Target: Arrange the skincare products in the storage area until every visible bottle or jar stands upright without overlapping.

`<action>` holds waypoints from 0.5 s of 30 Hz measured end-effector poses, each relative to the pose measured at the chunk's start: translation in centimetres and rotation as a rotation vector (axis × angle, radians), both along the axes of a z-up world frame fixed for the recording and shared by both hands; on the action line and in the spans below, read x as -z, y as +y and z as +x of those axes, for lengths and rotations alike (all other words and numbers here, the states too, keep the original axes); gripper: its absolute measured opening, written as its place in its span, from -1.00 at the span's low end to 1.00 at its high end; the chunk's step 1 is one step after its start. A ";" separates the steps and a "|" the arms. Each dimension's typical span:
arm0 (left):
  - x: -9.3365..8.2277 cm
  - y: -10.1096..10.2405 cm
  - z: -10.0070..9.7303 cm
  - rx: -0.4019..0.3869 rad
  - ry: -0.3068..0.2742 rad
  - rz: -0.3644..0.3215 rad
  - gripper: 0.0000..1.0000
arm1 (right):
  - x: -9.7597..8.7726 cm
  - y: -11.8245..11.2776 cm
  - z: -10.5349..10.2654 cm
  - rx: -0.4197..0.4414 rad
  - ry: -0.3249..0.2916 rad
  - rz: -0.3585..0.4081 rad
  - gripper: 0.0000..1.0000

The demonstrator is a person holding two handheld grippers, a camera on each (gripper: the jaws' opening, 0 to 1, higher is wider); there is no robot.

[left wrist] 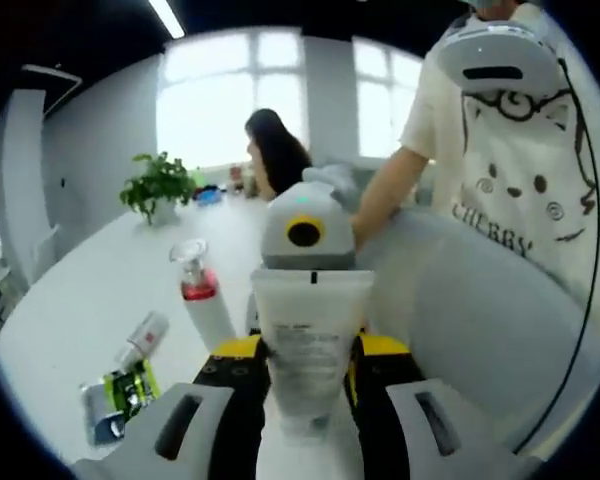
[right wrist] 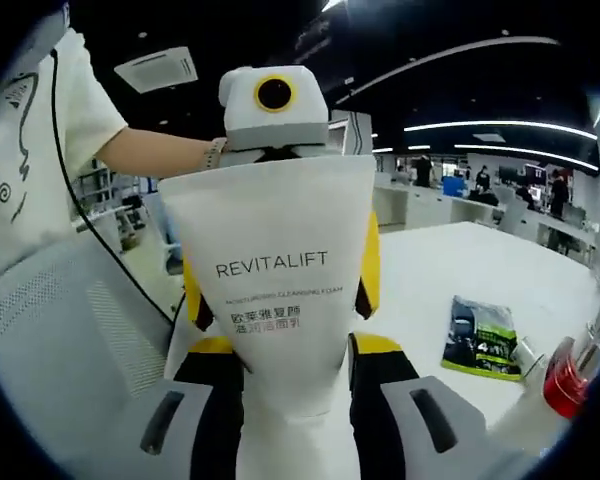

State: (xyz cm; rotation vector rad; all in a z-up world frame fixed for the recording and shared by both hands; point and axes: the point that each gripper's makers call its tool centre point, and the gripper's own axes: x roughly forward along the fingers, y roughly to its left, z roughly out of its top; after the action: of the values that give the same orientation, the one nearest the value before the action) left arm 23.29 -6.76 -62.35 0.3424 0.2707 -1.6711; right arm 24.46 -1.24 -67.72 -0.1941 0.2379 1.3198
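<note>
White squeeze tube marked REVITALIFT (right wrist: 272, 300): held off the white bench (left wrist: 100, 290), clamped at once by left gripper (left wrist: 308, 375) and right gripper (right wrist: 280, 365), probably a handover or reorienting before standing it upright. Clear pump bottle with red collar (left wrist: 202, 300): upright mid-bench. Small white tube (left wrist: 145, 337): lying flat. Green-black sachet (left wrist: 120, 392): flat toward the near edge.

white REVITALIFT cleanser tube (right wrist: 280, 300): standing crimped end up, sitting between both grippers' jaws | clear spray bottle with red liquid (left wrist: 202, 295): standing upright on the tabletop, left of the tube | small white tube (left wrist: 145, 336): lying on its side nearer left | green-black sachet (left wrist: 120, 395): lying flat, nearest
</note>
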 end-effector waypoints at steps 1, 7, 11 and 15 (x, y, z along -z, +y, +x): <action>0.0 0.1 0.1 -0.005 0.004 -0.003 -0.37 | 0.0 0.1 -0.1 -0.003 0.001 0.006 -0.22; 0.0 0.8 0.7 -0.037 0.021 -0.037 -0.37 | -0.2 0.4 0.0 0.004 0.014 0.026 -0.25; -0.1 1.0 0.8 -0.058 0.039 -0.058 -0.36 | -0.1 0.5 0.1 0.013 0.013 0.022 -0.29; -0.1 0.7 0.8 -0.095 0.051 -0.077 -0.35 | -0.2 0.3 0.3 0.044 -0.006 -0.021 -0.32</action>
State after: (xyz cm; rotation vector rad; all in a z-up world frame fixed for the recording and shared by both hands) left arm 24.08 -6.03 -62.23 0.2262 0.2558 -1.5935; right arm 24.74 -0.92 -67.55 -0.2096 0.2497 1.2732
